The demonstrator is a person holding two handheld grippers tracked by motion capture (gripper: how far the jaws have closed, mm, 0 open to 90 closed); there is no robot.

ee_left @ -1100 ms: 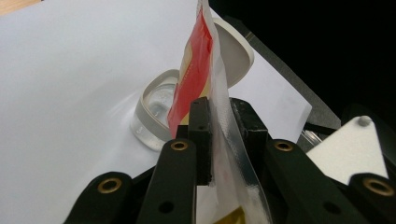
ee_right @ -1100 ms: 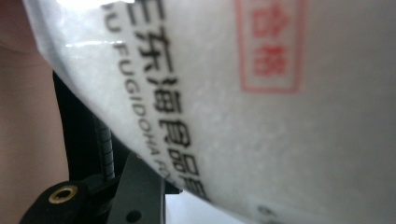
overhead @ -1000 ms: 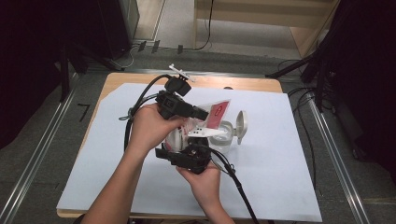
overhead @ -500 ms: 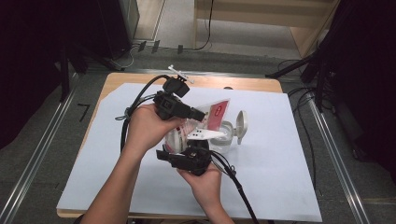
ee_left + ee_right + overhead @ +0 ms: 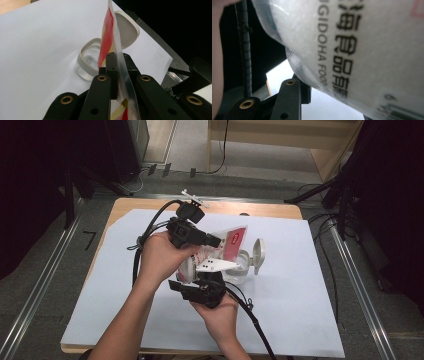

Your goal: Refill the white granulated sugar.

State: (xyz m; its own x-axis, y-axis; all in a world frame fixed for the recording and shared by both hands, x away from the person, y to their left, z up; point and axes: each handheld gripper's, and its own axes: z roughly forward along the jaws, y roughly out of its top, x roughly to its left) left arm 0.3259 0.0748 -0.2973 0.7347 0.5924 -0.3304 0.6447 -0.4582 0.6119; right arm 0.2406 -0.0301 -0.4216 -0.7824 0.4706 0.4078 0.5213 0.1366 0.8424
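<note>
Both grippers hold one pouch (image 5: pixel 220 251) above the white sheet (image 5: pixel 310 320). Left gripper (image 5: pixel 117 65) – jaws just closing, now pinched on the pouch's flat upper edge. Right gripper (image 5: pixel 202 287) clamps its lower body, jaws part open around the bulk. Pouch's long axis tilts toward the open jar (image 5: pixel 239 267), just beside and below – left nearer the mouth.

Black grippers (image 5: pixel 212 242) (brass-ringed screws), trailing black cables (image 5: pixel 250 315), bare forearms.
</note>
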